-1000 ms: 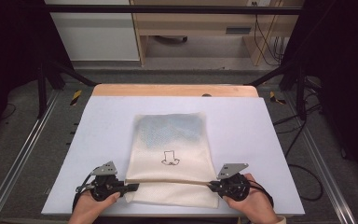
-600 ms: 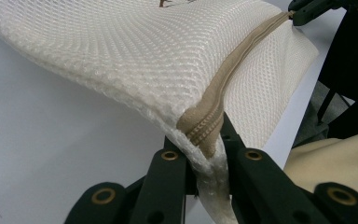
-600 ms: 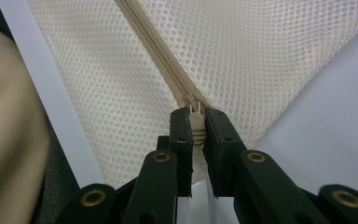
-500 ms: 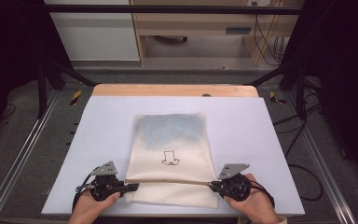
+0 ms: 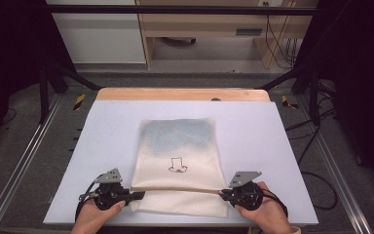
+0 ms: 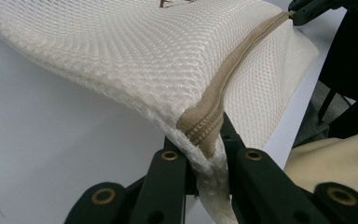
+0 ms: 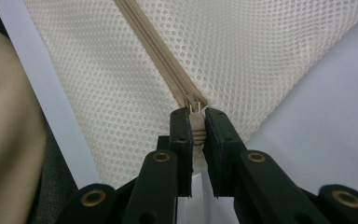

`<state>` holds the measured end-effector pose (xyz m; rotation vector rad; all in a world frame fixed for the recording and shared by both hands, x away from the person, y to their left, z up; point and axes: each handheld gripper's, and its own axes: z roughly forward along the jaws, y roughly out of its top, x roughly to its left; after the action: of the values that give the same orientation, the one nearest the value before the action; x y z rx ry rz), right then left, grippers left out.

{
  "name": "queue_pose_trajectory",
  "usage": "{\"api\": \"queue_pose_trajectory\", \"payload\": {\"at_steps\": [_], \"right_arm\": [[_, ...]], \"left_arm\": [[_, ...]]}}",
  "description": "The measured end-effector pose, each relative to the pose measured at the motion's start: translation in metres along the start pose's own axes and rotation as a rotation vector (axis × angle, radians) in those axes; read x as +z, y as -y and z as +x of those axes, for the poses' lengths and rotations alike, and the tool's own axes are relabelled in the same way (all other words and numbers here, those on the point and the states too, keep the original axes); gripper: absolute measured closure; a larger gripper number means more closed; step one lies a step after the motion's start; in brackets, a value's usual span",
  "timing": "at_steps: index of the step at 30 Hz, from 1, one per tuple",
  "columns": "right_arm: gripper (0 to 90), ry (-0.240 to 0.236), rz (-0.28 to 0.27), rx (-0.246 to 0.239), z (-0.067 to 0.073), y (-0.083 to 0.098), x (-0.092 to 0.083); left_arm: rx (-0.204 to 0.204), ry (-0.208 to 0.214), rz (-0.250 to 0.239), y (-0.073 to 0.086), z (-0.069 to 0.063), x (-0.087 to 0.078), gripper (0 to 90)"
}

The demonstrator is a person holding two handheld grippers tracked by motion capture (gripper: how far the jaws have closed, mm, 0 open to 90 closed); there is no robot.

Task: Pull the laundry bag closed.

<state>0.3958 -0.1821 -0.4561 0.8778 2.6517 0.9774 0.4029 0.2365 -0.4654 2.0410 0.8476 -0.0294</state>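
A cream mesh bag (image 5: 179,161), rectangular and honeycomb-textured, lies flat near the middle of the pale blue table (image 5: 282,146), its near edge raised. A tan zipper (image 6: 242,60) runs taut across that edge. The left gripper (image 5: 135,196) is clamped on the zipper's bunched left end; the right gripper (image 5: 222,194) pinches what appears to be the zipper's pull tab. A small black outline drawing (image 5: 177,165) marks the bag's face.

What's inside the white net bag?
Through the mesh bag, something pale blue shows in its far half. What it is stays hidden: the zipper is closed, pinched by left gripper and right gripper.
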Motion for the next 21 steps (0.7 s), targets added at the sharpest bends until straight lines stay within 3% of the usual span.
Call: {"api": "queue_pose_trajectory", "payload": {"at_steps": [21], "right_arm": [[82.1, 0.003, 0.008, 0.011, -0.0012, 0.0016, 0.0003]], "left_arm": [[-0.002, -0.005, -0.002, 0.0009, -0.0007, -0.0011, 84.2]]}}
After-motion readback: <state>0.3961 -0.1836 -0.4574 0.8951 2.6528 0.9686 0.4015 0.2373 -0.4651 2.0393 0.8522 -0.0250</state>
